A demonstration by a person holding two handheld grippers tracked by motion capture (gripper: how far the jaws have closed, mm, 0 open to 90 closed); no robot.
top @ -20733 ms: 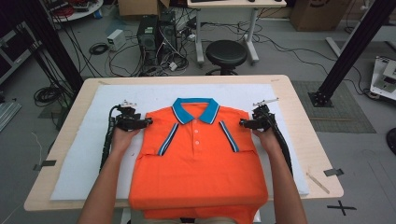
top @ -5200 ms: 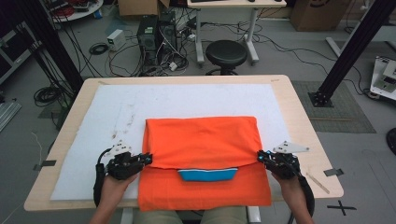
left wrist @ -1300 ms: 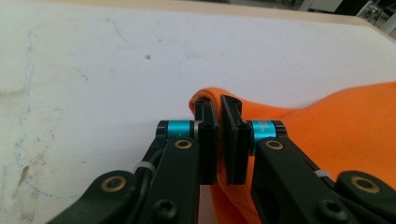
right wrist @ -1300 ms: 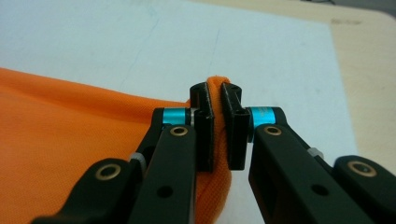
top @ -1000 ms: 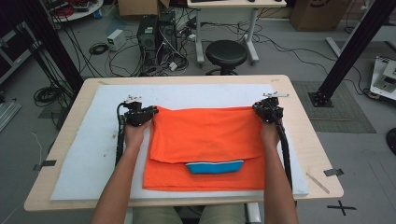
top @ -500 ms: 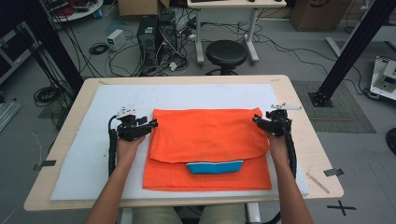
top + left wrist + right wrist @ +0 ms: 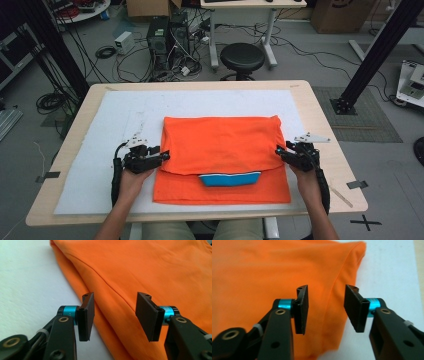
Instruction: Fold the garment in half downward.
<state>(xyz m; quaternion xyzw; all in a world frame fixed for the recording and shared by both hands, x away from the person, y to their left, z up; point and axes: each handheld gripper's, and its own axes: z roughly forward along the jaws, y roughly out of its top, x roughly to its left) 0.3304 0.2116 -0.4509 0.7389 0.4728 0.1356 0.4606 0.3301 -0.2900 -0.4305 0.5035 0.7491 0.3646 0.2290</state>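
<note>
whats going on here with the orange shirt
A person is folding an orange polo shirt on a white mat, with a gripper in each hand. The shirt lies folded over, its blue collar peeking out at the near edge. The left gripper and right gripper sit at the shirt's side edges, fingers apart, gripping nothing.

One folded orange shirt [image 7: 222, 150], two grippers, one white mat [image 7: 100, 150], one black stool [image 7: 242, 56].

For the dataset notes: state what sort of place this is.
Probably a robotics lab or workshop: computer towers with tangled cables on the floor, black frame struts, and a padded table holding a folded orange shirt.
</note>
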